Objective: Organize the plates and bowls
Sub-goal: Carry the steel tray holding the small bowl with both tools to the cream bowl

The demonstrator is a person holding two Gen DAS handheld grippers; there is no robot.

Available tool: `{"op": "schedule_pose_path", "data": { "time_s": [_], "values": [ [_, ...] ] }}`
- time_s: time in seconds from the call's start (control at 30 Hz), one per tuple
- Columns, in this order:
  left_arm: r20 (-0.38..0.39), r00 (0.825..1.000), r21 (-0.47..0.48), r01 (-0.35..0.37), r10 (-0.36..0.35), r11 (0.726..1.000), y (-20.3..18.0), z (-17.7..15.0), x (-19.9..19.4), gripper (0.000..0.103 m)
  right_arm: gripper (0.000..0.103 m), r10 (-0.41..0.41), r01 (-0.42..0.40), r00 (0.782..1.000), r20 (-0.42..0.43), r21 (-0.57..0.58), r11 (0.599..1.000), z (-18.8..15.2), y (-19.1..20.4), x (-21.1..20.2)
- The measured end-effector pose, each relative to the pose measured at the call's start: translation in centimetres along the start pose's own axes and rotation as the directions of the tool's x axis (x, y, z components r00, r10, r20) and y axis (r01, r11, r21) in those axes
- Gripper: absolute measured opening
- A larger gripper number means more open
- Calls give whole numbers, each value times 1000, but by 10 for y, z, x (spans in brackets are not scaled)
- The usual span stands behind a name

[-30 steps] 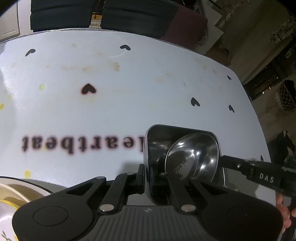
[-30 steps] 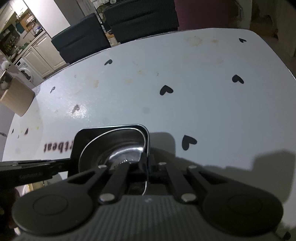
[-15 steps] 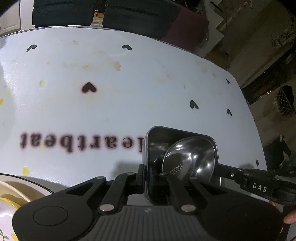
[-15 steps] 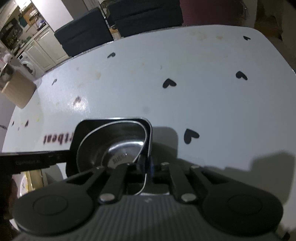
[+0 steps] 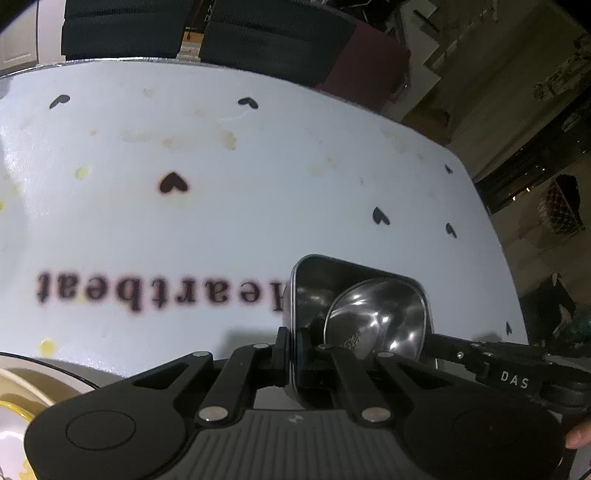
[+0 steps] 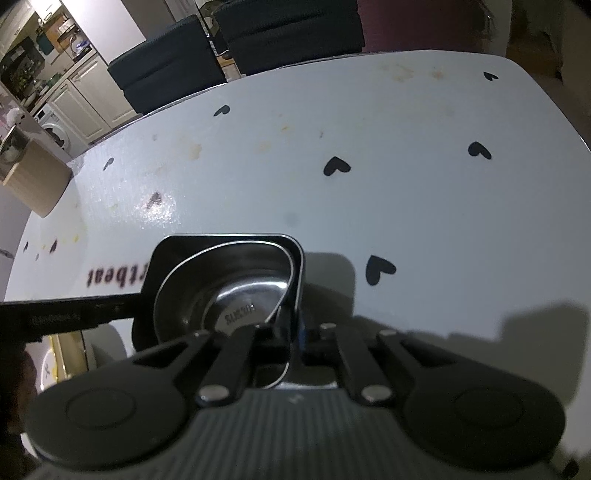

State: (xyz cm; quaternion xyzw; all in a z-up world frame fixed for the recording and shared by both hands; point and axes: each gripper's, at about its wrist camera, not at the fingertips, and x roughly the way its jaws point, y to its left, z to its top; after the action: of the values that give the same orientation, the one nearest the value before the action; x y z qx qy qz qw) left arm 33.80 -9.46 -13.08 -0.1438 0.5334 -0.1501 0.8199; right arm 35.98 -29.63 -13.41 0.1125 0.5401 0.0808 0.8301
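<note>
A square steel dish (image 5: 314,291) with a round steel bowl (image 5: 376,321) nested inside hangs just above the white table (image 5: 258,206). My left gripper (image 5: 291,350) is shut on the dish's left wall. From the right, the fingers (image 5: 461,356) of the right gripper reach its other side. In the right wrist view, my right gripper (image 6: 293,332) is shut on the right rim of the dish (image 6: 173,254). The rim of the bowl (image 6: 240,291) also runs between its jaws. The left gripper's finger (image 6: 74,314) comes in from the left.
A white plate with yellow trim (image 5: 22,398) lies at the near left, also seen as the plate (image 6: 66,362) in the right wrist view. The tablecloth carries black hearts and the word "heartbeat". Dark chairs (image 5: 258,33) stand behind the far edge. A cardboard box (image 6: 33,181) sits far left.
Both grippers keep their hold on the dish. The views have shifted only slightly and nothing else has moved.
</note>
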Motion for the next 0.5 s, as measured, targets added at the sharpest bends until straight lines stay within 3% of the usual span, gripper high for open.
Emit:
{"op": "schedule_pose_path", "data": {
  "time_s": [0.5],
  "values": [
    [95, 995, -13, 37, -35, 999, -3, 1, -38, 3, 4, 56, -60, 992, 111, 37, 998, -1, -1, -36]
  ]
}}
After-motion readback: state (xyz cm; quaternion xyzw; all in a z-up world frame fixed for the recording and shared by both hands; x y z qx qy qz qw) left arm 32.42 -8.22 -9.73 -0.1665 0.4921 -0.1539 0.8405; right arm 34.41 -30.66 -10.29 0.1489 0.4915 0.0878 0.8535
